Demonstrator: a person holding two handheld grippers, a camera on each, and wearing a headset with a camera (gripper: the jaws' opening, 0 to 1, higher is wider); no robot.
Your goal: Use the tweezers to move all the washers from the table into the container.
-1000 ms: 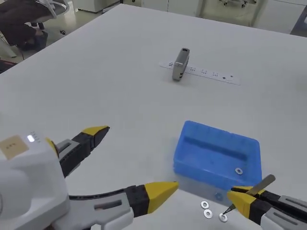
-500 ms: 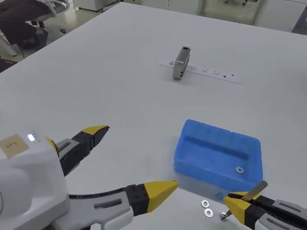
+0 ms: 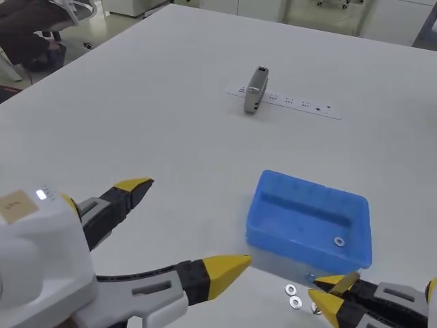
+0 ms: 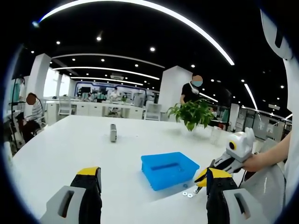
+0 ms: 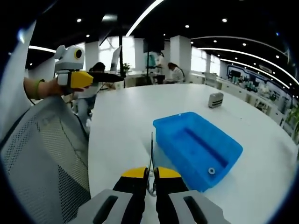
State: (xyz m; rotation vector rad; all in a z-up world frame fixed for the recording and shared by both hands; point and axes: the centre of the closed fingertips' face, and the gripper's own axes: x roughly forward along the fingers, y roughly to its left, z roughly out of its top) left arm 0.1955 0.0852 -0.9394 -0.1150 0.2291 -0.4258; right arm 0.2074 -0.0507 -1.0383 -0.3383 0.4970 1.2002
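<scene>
We see the right claw [image 3: 326,298] low at the right edge of the head view. Its yellow jaws are pressed together and clamped on the tweezers [image 3: 347,281], whose grey handle sticks up behind the tips. In the right gripper view the thin tweezers run straight forward from between the closed jaws, beside the near corner of the blue container [image 3: 287,246].

Three washers [image 3: 295,302] lie on the white surface [image 3: 171,123], just in front of the container's near wall. Two of them sit close together, just left of the right claw's tips. The third lies right at those tips and is partly covered by them. We cannot tell whether the tweezers' points touch it. One more washer [image 3: 339,241] rests inside the container, near its front right corner.

The left claw [image 3: 201,219] hangs over the surface with its jaws spread wide and nothing between them. Its lower tip points toward the loose washers but stays apart from them.

Well beyond the container, a small grey device [image 3: 255,89] stands on a white strip [image 3: 300,104].
</scene>
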